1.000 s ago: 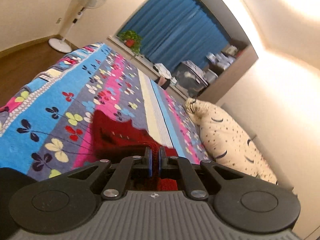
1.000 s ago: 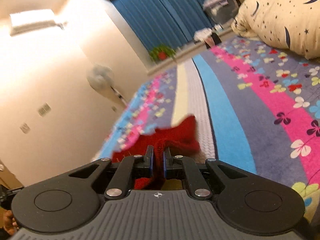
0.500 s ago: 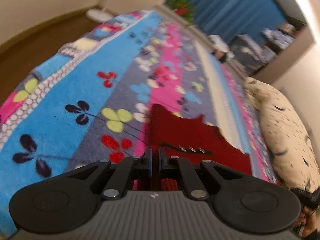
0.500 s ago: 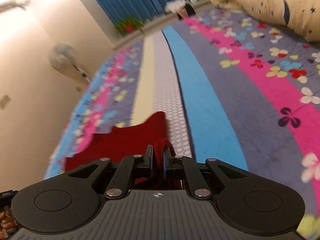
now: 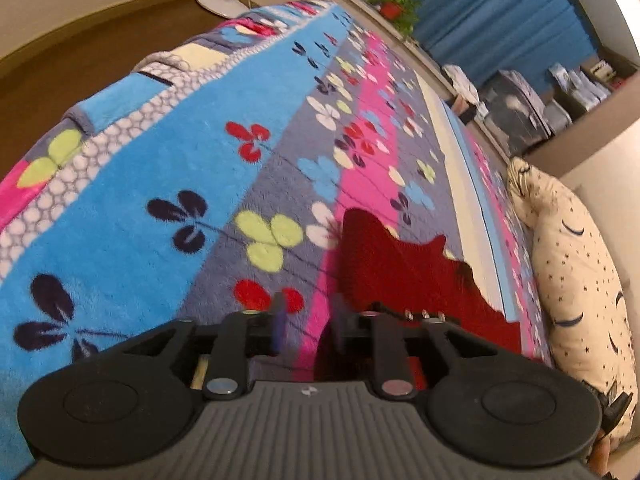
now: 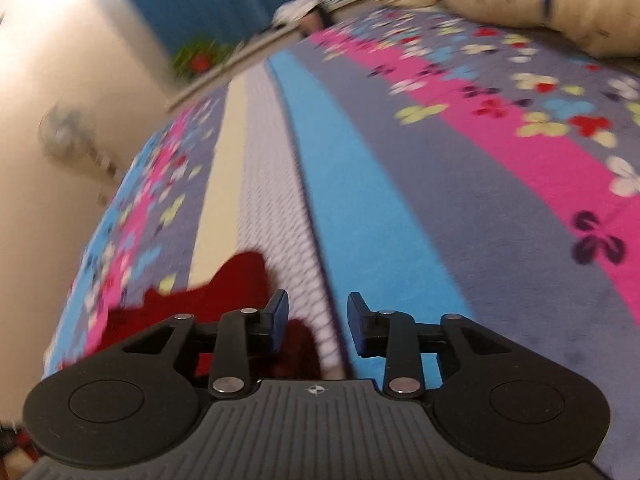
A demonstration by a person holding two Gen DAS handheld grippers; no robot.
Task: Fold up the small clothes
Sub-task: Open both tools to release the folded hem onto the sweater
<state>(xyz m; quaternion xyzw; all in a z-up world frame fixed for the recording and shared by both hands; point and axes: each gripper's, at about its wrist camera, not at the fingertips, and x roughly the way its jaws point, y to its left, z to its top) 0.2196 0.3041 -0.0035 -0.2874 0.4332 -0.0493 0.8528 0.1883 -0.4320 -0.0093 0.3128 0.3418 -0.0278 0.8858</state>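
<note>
Your jaws are opening on both sides, and nothing is pinched in either pair. On your left gripper (image 5: 308,326) the 2 blurred fingers stand apart over the blanket (image 5: 168,184), with the red garment (image 5: 404,276) lying flat on the bed from 12 to 2 o'clock of them, its near edge seemingly just under the right finger. On your right gripper (image 6: 317,322) the blue pads (image 6: 280,314) are clearly spread; the red garment (image 6: 236,284) lies at 10 o'clock, reaching down beside and behind the left finger, while the gap shows only striped blanket (image 6: 360,208). A starry pillow (image 5: 576,280) rests along the bed's edge at 3 o'clock in your left view.
</note>
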